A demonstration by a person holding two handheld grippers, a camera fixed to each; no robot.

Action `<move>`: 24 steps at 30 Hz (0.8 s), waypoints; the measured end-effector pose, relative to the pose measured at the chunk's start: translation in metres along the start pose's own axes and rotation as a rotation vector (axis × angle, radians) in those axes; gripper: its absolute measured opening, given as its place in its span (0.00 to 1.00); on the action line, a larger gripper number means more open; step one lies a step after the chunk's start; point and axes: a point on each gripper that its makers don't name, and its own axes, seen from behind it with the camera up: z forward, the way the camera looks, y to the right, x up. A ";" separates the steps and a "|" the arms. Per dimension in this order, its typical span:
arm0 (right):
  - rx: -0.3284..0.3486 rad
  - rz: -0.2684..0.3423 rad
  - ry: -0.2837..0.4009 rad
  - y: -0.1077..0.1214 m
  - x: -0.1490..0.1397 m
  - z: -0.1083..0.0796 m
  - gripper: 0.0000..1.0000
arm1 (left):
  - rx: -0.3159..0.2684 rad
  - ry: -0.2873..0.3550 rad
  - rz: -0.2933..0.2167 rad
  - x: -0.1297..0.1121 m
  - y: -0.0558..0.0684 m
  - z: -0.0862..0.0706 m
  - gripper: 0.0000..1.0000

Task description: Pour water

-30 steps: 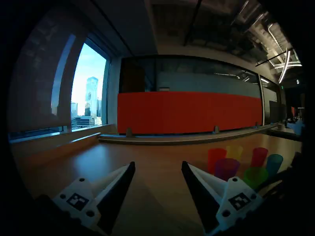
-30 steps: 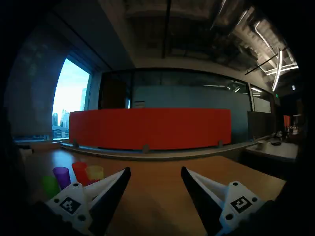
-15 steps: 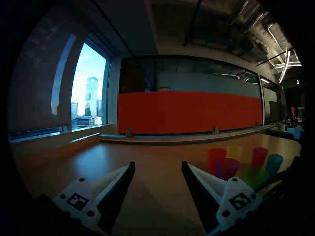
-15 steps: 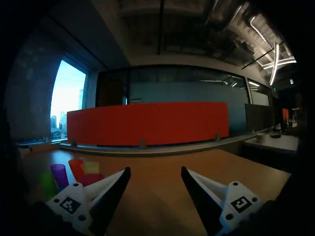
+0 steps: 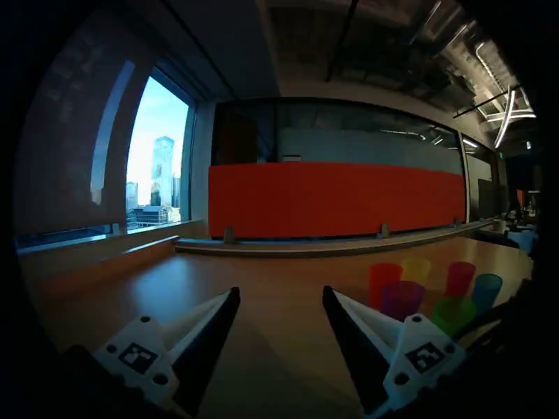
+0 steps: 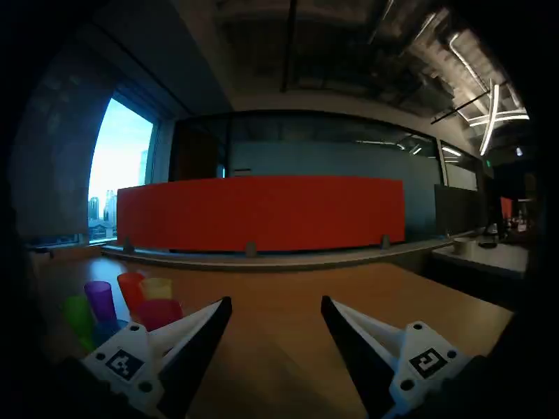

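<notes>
Several translucent plastic cups stand in a cluster on the wooden table [image 5: 279, 279]. In the left gripper view they sit right of my fingers: a red cup [image 5: 383, 279], a yellow cup [image 5: 416, 269], a purple cup [image 5: 402, 299], a pink cup [image 5: 460, 277], a blue cup [image 5: 486, 291] and a green cup [image 5: 453, 312]. My left gripper [image 5: 279, 297] is open and holds nothing. In the right gripper view the cups stand at the lower left: a purple cup [image 6: 100, 300], a red cup [image 6: 131, 290], a yellow cup [image 6: 157, 288], a pink cup [image 6: 159, 313], a green cup [image 6: 77, 315]. My right gripper [image 6: 276, 304] is open, empty.
A long orange partition [image 5: 335, 199] runs along the table's far edge. A bright window [image 5: 157, 167] is on the left wall. A neighbouring desk [image 6: 482, 255] with a white cup [image 6: 462, 245] stands at the right.
The left gripper has stayed put. The right gripper has shifted so the cups sit higher and farther in from its left finger, with more of the pink cup showing.
</notes>
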 end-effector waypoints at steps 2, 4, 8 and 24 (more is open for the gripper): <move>-0.001 -0.005 -0.005 0.000 -0.001 0.000 0.99 | 0.000 0.000 0.000 0.000 0.000 0.000 0.87; -0.003 -0.009 -0.007 0.000 -0.002 0.000 0.99 | 0.000 0.000 0.000 0.000 0.000 0.000 0.87; -0.005 -0.014 -0.008 -0.001 -0.003 0.001 0.99 | 0.000 0.000 0.000 0.000 0.000 0.001 0.87; -0.004 -0.014 -0.010 -0.002 -0.005 0.001 0.99 | 0.000 0.000 0.000 0.000 0.000 0.001 0.87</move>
